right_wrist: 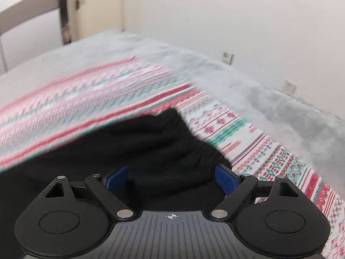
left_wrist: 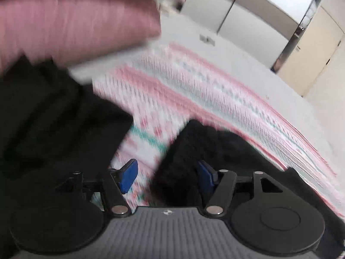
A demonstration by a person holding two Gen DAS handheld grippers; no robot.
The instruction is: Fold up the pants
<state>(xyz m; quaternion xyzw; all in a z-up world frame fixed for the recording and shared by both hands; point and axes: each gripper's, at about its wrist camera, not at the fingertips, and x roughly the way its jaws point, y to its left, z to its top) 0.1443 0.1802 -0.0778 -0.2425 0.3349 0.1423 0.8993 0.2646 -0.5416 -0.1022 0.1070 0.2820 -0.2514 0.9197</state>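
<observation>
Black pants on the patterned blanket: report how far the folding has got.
Done: the black pants lie on the patterned blanket in a bunched, compact shape, apparently doubled over, though blur hides the layers. In hand: nothing; the left gripper and right gripper both stand open above the fabric, gripping none. Left: probably smoothing or one more fold, judging by the gathered edge.

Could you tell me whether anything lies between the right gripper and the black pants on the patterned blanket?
Nothing visible does. The right gripper hangs open directly over the black fabric pants, which lie on the red, green and white patterned blanket.
</observation>
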